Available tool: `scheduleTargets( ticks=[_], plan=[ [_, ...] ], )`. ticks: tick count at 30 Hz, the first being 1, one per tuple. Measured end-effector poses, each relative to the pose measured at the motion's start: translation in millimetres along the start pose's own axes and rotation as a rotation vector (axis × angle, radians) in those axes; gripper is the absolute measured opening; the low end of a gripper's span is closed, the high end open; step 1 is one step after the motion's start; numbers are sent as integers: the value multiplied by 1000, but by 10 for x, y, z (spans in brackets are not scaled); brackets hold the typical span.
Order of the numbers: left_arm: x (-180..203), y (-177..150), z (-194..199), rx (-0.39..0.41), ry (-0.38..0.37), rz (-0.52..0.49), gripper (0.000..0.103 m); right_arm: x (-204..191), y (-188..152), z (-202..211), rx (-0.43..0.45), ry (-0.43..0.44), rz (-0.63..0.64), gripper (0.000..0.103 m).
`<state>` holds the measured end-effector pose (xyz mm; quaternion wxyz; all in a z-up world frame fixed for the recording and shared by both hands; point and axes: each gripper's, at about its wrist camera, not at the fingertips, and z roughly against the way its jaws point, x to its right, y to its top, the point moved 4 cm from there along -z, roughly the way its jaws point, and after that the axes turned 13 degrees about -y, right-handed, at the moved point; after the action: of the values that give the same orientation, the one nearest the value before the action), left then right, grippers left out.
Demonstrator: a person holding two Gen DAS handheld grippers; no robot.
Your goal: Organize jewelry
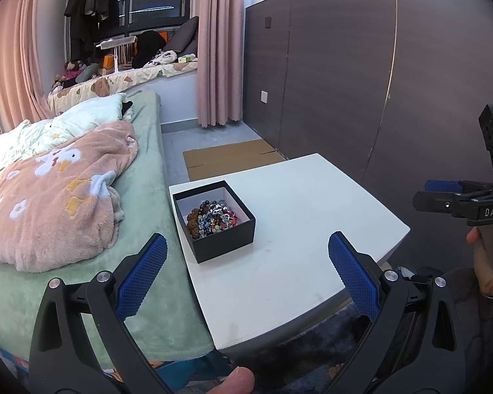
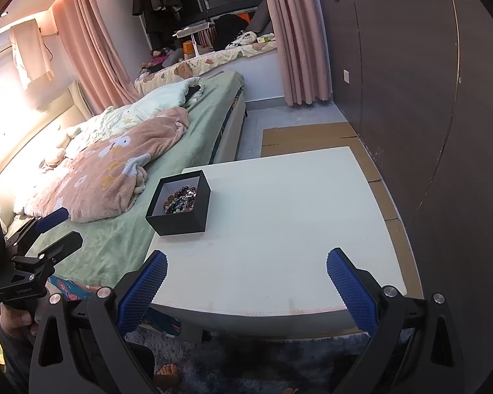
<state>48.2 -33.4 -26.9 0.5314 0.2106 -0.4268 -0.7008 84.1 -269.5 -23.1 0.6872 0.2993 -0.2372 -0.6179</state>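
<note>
A small black open box [image 1: 225, 243] stands on the left part of a white table [image 1: 295, 256]. It holds a heap of mixed bead jewelry [image 1: 212, 218]. The box [image 2: 180, 220] and the beads [image 2: 179, 201] also show in the right wrist view. My left gripper [image 1: 248, 252] is open and empty, held above the table's near edge, short of the box. My right gripper [image 2: 246, 267] is open and empty above the table's near side [image 2: 279, 229], right of the box. Each gripper shows from the side in the other's view, the right one [image 1: 443, 193] and the left one [image 2: 54, 226].
A bed [image 1: 141, 229] with a green sheet and a pink blanket [image 1: 56, 197] touches the table's left side. A dark wood wall panel [image 1: 345, 82] runs along the right. Flat cardboard [image 1: 226, 157] lies on the floor behind the table. A dark rug [image 2: 263, 361] lies below.
</note>
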Motion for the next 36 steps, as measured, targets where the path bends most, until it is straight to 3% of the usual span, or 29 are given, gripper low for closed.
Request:
scheduleTargets(
  ticks=[36],
  plan=[
    [37,-19,33,9,17,-32,98,-4,-6,-20,-1,-5,3,95]
  ],
)
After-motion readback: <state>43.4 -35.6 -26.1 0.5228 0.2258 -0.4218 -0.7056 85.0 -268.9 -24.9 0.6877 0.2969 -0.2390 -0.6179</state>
